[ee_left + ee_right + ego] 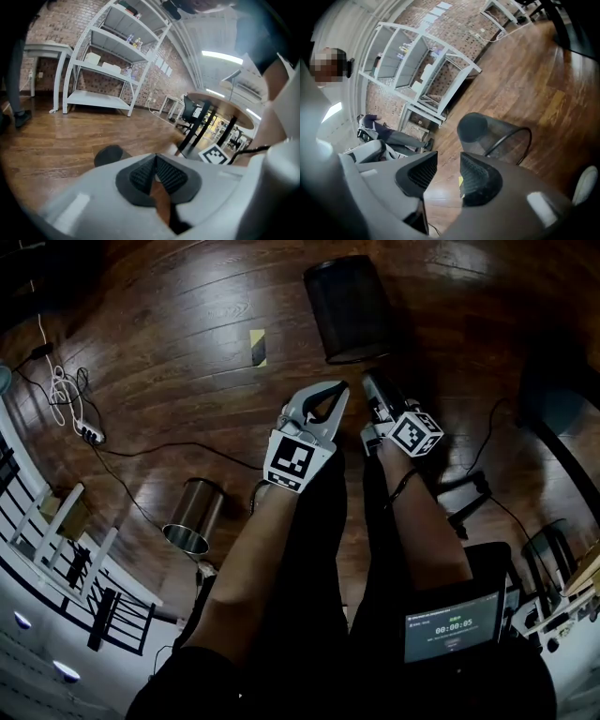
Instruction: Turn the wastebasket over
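One black mesh wastebasket (347,310) far out on the wood floor (178,324), apparently mouth down with closed base up; contents not to be made out. One shiny metal can (195,512) toward the floor's left side, tipped over, its inside dark. Left gripper (154,164) with jaws pressed together on nothing. Right gripper (449,161) with jaws partly apart, only floor between. Wastebasket ahead of both pairs of jaws, clear of them. Two grippers, two containers, one yellow-black tape strip (257,347).
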A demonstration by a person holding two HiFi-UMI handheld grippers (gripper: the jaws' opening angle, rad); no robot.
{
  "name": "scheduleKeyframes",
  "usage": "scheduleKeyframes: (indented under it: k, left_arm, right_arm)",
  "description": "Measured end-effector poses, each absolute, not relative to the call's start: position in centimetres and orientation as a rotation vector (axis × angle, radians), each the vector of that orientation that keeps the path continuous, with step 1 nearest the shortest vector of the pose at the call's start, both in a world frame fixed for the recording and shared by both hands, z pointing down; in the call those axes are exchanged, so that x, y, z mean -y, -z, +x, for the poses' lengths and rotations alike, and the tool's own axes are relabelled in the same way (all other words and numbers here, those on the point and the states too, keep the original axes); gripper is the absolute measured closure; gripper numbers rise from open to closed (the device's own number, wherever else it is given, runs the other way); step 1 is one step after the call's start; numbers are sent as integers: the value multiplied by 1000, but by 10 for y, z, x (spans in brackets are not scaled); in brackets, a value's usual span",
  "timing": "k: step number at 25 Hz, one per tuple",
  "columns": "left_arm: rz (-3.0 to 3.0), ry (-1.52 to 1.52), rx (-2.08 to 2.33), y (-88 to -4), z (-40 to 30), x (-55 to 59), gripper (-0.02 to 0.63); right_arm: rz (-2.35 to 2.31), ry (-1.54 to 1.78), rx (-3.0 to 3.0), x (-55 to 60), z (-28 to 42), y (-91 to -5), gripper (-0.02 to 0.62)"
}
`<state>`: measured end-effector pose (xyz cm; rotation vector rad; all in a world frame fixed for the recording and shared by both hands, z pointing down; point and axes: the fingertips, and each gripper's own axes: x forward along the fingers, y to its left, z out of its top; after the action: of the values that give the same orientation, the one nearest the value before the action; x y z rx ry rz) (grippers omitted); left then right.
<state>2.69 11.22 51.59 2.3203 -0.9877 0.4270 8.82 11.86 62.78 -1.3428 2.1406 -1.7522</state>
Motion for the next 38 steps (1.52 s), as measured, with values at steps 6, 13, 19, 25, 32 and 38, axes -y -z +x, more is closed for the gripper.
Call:
scheduleKeyframes:
  k: [6,13,19,25,32,38]
  left_arm:
    - [2302,-423,918,-540,39,-129,606]
    - [2301,-382,915,-542,43,-123,604]
    - [2273,-347,942,-521,31,-100,604]
    - [2298,-348,977,-500,26,-84,604]
    - [2303,-326,1003,-465,23,-85,604]
    - [2320,-303,1014,-429,14,-81,604]
  right_arm:
    - [-1363,1788,-1808,-122,102,-681,337]
    - [-1362,1692,-1744,-78,108,-715,325]
    - [-1359,1638,-1761,-46,111,-718,535]
    - [-1250,1642,-1794,-34,99,-694,583]
    - [-1363,1724,-1968,-17,94,-660,584]
    - [-1473,1731,-2469,6,89,-644,586]
